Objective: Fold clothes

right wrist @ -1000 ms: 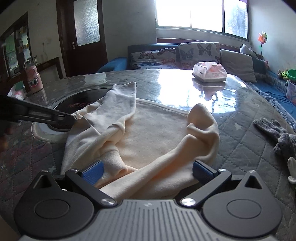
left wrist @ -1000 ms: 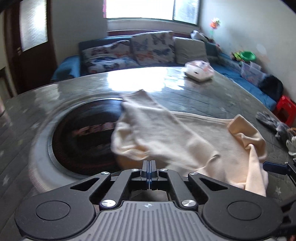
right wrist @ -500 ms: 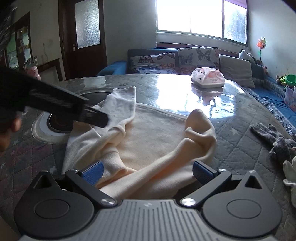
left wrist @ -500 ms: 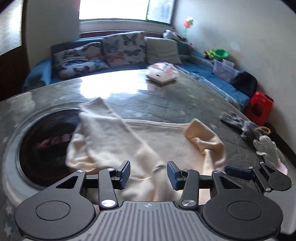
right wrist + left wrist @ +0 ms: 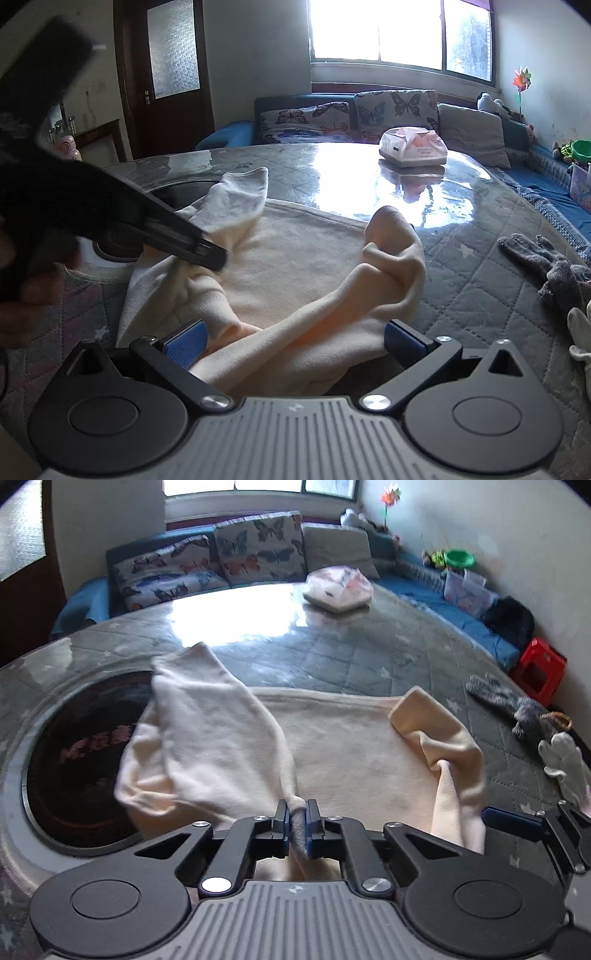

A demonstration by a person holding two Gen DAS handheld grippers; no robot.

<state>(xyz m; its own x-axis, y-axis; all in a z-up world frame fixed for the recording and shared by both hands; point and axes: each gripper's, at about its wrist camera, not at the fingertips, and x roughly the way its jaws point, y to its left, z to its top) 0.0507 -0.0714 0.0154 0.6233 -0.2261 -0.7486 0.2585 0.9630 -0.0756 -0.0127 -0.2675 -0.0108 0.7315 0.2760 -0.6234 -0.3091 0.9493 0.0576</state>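
The left gripper [image 5: 298,821] is closing its jaws on a pinch of the cream garment [image 5: 332,753], a fold of cloth bunched between the blue pads, while the right gripper [image 5: 293,341] stands wide open with a heap of the same garment lying between its pads, not pressed by either. The garment lies spread on the quilted tabletop [image 5: 369,653], its left sleeve [image 5: 207,723] thrown back over the edge of a dark round inset [image 5: 74,760] and its right sleeve [image 5: 439,738] crumpled toward the body. The step in hand looks to be taking the left side to carry it over the middle. To do it well, the pinch should catch only the layer meant to move, so lift gently and check that the body panel beneath stays flat; if the whole garment drags, the hold is too deep. The right gripper would best pin or grip the near hem so the cloth does not slide across the glossy surface. Carry the sleeve low and straight so it lands smooth, clear of the grey gloves [image 5: 546,266] well off to the right and the tissue pack [image 5: 413,147] at the far side
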